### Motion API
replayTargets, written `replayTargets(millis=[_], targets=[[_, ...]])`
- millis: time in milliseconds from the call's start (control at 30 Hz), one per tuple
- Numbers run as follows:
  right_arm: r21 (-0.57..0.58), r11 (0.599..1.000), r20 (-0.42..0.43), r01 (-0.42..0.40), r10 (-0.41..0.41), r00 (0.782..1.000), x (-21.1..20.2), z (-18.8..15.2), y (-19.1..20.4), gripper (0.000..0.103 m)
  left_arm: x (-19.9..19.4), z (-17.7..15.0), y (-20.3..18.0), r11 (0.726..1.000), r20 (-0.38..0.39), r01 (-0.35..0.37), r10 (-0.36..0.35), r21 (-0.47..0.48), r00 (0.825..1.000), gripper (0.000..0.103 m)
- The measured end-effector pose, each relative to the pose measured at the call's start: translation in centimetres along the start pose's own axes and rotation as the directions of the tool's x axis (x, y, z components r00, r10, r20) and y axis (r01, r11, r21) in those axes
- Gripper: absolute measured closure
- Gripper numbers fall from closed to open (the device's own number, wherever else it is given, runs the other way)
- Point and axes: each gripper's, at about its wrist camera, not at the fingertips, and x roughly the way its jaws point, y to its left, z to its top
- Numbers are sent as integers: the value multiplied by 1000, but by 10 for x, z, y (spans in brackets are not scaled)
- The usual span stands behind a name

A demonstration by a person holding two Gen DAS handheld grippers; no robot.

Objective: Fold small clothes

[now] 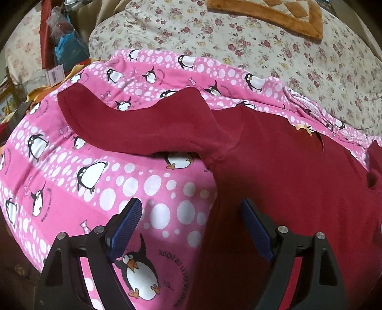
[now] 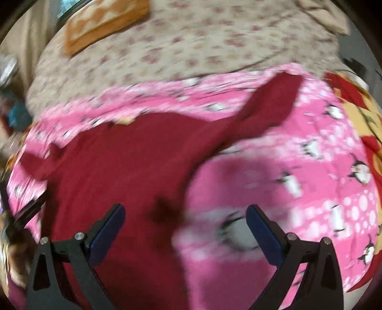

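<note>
A dark red long-sleeved top (image 1: 286, 171) lies spread flat on a pink penguin-print blanket (image 1: 71, 181). In the left wrist view one sleeve (image 1: 133, 126) stretches out to the left. My left gripper (image 1: 191, 214) hovers open above the top's left side edge, nothing between its blue pads. The right wrist view is blurred. There the red top (image 2: 114, 167) fills the left half and its other sleeve (image 2: 267, 107) reaches up to the right. My right gripper (image 2: 185, 214) hangs open over the top's right side edge, holding nothing.
A floral bedsheet (image 1: 262, 47) covers the bed beyond the blanket, with an orange-bordered quilted mat (image 1: 274, 14) at the far end. Bags and clutter (image 1: 62, 40) stand off the bed at the left. A red and yellow blanket (image 2: 358, 114) lies at the right.
</note>
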Motion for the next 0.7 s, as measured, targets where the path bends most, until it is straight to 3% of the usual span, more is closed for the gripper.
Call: replayTargets(millis=[100, 367, 700], targets=[[-48, 998, -9, -30, 30, 1000, 11, -8, 41, 0, 2, -1, 0, 1000, -5, 2, -2, 6, 1000, 36], [-148, 989, 14, 12, -10, 1000, 34, -9, 108, 0, 2, 0, -5, 1000, 1, 9, -9, 23, 1000, 36], [-128, 990, 23, 57, -55, 998, 60, -7, 127, 1, 1, 2, -7, 999, 22, 8, -9, 40, 1000, 36]])
